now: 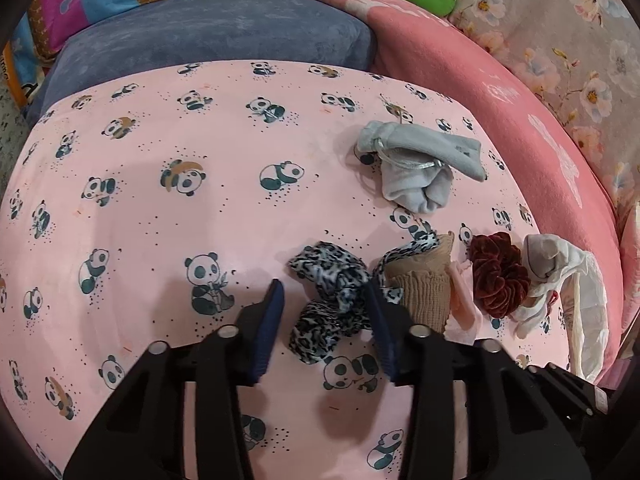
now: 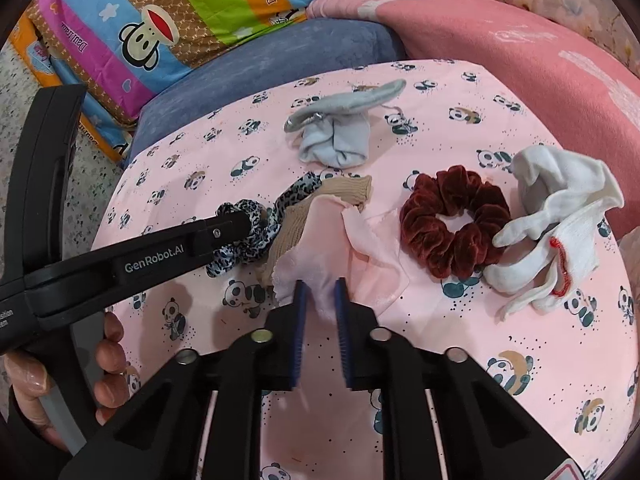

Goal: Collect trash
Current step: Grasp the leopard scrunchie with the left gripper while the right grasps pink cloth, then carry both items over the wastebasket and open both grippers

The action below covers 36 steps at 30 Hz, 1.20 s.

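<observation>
Scraps first: my right gripper [image 2: 321, 296] pinches the pink cloth [image 2: 360, 256], my left gripper [image 1: 326, 308] straddles the leopard scrunchie [image 1: 328, 300], pads seemingly not yet biting, so I'd squeeze fully before lifting.

Left gripper [image 1: 326, 300] angled steeply down, blue pads straddling leopard-print fabric [image 1: 328, 300] — right pad touching it, left pad apart. Right gripper [image 2: 322, 300] pitched alike, jaws nearly shut, pinching pink cloth [image 2: 320, 280]. Hand [image 2: 108, 360] at eight o'clock — curled around left handle.
</observation>
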Tool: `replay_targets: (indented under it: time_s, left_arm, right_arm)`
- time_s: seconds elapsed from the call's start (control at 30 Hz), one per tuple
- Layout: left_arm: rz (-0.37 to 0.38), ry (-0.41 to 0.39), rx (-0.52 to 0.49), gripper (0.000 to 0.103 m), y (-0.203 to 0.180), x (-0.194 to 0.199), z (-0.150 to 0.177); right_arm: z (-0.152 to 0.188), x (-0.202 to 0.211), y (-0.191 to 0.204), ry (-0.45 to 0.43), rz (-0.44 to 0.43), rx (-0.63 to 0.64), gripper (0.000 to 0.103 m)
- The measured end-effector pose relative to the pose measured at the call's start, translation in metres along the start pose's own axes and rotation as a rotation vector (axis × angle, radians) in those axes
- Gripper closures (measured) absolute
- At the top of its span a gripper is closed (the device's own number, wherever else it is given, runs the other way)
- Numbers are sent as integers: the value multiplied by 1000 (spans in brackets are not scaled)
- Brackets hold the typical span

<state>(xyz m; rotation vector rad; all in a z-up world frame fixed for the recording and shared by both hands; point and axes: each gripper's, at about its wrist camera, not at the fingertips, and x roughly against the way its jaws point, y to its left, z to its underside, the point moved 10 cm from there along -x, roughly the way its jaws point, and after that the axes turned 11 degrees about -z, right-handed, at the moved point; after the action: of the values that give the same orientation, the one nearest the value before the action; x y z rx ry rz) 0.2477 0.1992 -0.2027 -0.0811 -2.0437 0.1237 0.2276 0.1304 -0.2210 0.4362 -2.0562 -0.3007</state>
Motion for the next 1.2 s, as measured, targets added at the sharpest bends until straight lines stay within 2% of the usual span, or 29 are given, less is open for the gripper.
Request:
replay_targets:
  time_s: [0.03,0.17,0.3,0.6,0.93,1.2]
  left_arm:
    - [3,3,-3,75,-2,1,0]
    - [0,-9,-6,89,-2,8,-2]
    - [0,-45,-4,90,-6,24,-11]
    - [25,-170,-35,92,-29,83,-37]
    - [80,-280,-124,92,-95,135,-59]
    - [151,-340,-238,92,-171,168,-55]
  right_arm:
    - [0,0,-1,1,-1,0,98]
    - [-3,6,-1,-20,-6,2,100]
    - [-13,25,2,-71,-21,5,100]
    - [-51,97,13,-223,-57,16,100]
    - [-83,195,-1,-406,-46,6,100]
    - [-94,283,-48,-552,22,-32,100]
